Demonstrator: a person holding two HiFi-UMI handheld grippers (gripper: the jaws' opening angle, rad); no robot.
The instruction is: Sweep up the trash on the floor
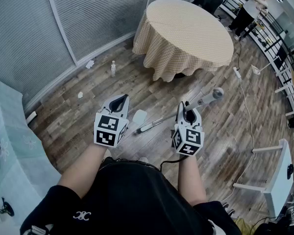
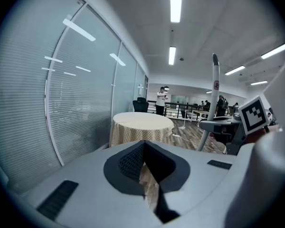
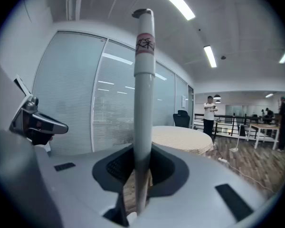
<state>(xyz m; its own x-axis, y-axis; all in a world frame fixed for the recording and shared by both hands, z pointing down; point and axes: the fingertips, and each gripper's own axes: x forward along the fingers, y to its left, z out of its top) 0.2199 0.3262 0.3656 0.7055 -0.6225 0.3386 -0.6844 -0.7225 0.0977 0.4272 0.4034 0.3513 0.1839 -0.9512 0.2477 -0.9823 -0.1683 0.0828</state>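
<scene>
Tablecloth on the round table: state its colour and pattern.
The tablecloth is a fine beige-and-cream check, best seen in the head view.

The handle [image 3: 143, 103] wears a red band [image 3: 145, 43] near its top with dark handwritten marks, too blurred to read. The cubes on the left gripper [image 1: 120, 100] and right gripper [image 1: 188, 107] show black-and-white square markers (patterns, not letters). A white emblem [image 1: 81, 215] of interlocked curves sits on the person's black garment [image 1: 137, 195].
</scene>
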